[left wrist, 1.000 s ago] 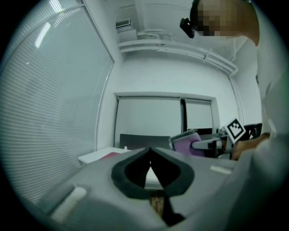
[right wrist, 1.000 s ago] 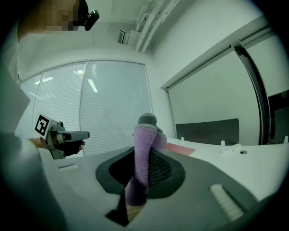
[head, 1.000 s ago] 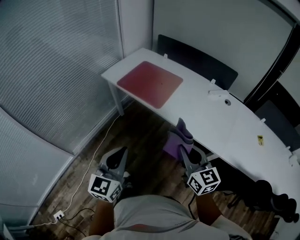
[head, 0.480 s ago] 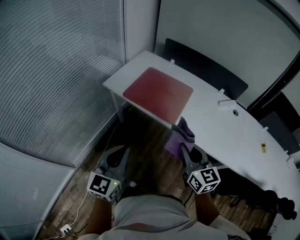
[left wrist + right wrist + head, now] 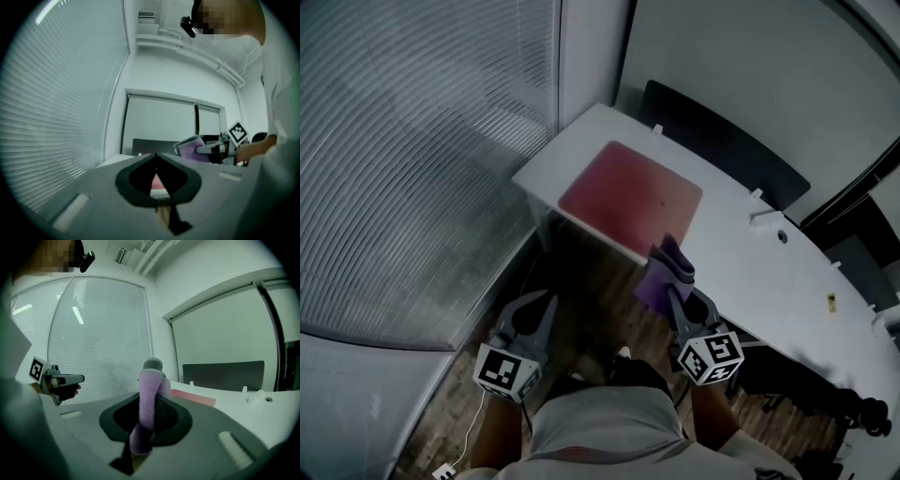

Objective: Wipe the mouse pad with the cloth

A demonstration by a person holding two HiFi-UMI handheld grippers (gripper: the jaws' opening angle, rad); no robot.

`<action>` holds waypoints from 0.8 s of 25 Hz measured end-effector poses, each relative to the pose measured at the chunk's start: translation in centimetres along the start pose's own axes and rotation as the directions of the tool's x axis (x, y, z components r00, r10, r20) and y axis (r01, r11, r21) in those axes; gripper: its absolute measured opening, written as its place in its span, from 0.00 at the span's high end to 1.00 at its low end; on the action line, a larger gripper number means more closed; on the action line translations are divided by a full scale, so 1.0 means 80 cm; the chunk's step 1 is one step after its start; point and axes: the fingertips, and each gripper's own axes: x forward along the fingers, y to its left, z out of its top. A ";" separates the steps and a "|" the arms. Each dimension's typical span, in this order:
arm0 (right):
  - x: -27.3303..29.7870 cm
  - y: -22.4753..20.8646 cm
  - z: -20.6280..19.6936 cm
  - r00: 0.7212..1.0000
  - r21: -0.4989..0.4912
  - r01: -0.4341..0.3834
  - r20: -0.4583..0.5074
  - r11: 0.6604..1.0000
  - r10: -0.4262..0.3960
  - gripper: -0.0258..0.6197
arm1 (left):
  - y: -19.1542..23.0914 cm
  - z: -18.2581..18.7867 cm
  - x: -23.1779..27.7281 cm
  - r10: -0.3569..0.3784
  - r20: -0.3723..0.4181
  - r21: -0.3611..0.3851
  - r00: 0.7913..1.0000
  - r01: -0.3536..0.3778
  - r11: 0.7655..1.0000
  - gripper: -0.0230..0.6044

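Note:
A red mouse pad (image 5: 630, 201) lies flat near the left end of a white table (image 5: 741, 272). It also shows as a pink strip in the right gripper view (image 5: 194, 398) and through the jaw gap in the left gripper view (image 5: 157, 184). My right gripper (image 5: 672, 283) is shut on a purple cloth (image 5: 663, 273), held in the air short of the table's front edge. The cloth (image 5: 149, 404) hangs folded between the jaws. My left gripper (image 5: 546, 302) is shut on nothing, low over the wooden floor to the left.
Ribbed window blinds (image 5: 412, 159) fill the left side. A dark chair back (image 5: 722, 141) stands behind the table. A small white fitting (image 5: 766, 221) and a yellow tag (image 5: 832, 302) lie on the table's right part. A cable and a socket (image 5: 445, 469) lie on the floor.
The table and the mouse pad have come nearer and shifted right in the head view. Both grippers keep their pose, and the cloth stays in the right one.

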 end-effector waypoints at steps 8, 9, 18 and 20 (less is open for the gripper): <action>0.088 -0.049 0.008 1.000 0.051 0.000 -0.007 0.999 0.000 0.88 | 0.056 0.000 0.071 0.004 -0.020 0.009 1.000 -0.004 1.000 0.96; 0.100 -0.057 0.010 1.000 0.055 -0.004 -0.006 0.998 0.005 0.88 | 0.061 0.002 0.083 0.006 -0.023 0.012 1.000 -0.006 1.000 0.96; 0.201 -0.185 0.051 1.000 0.098 -0.007 0.000 0.995 0.007 0.88 | 0.099 0.026 0.241 0.009 -0.040 0.040 0.999 -0.007 0.999 0.96; 0.223 -0.224 0.059 1.000 0.112 0.008 -0.005 0.994 -0.008 0.88 | 0.107 0.036 0.288 0.005 -0.035 0.040 0.999 -0.003 0.999 0.96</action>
